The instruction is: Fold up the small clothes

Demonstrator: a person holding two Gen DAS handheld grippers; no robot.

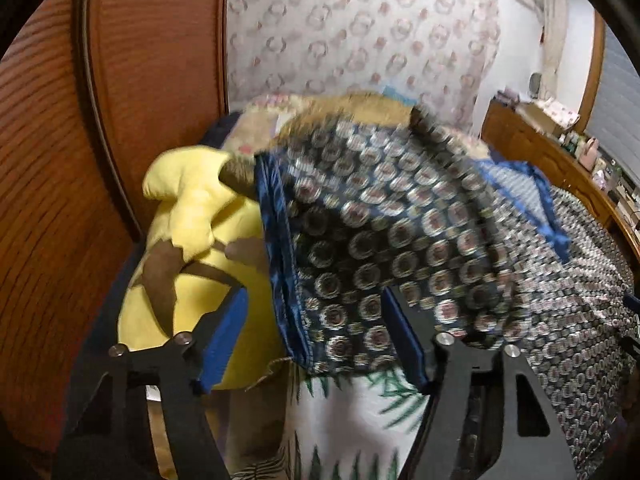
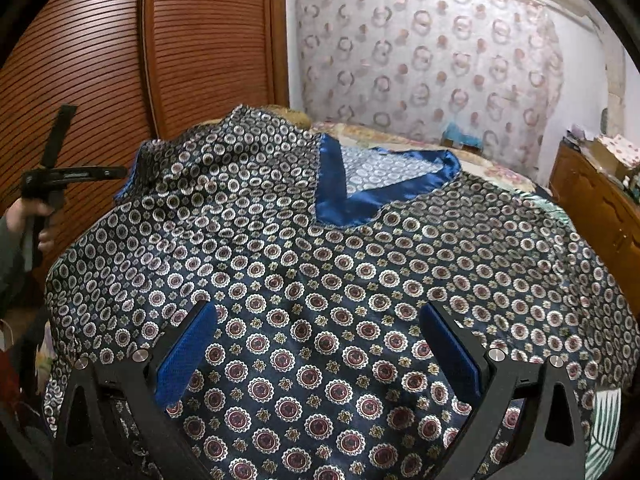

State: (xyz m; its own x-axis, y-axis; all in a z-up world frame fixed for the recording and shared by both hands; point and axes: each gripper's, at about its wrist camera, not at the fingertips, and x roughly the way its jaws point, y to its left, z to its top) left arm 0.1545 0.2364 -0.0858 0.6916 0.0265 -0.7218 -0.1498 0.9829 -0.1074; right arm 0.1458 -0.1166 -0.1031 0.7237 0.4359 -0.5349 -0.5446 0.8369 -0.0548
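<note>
Left hand-held gripper seen from its own wrist camera: jaws apart at a moderate width, blue pads on either side of the sleeve's blue-trimmed edge, not pressing on it, cloth blurred. Patterned shirt, dark blue with ringed medallions, draped from the far side of the bed down toward the camera, one sleeve end hanging between the jaws. Left of the shirt, touching its satin edge, a yellow plush toy with brown markings; farther left of that, a wooden louvred wardrobe. Beneath the shirt's lower edge, a white leaf-print sheet. Beyond the shirt, a curtain with ring motifs; right of the shirt, a wooden dresser with small items on top. Right wrist view: right hand-held gripper open wide, blue pads well apart above the shirt's lower front, gripping nothing. Shirt spread flat across the bed, blue V-neck collar on the far side, left sleeve bunched and raised. Left of the shirt, near that raised sleeve, the other hand-held gripper's black frame held in a person's hand, fingertips hidden behind the cloth.
</note>
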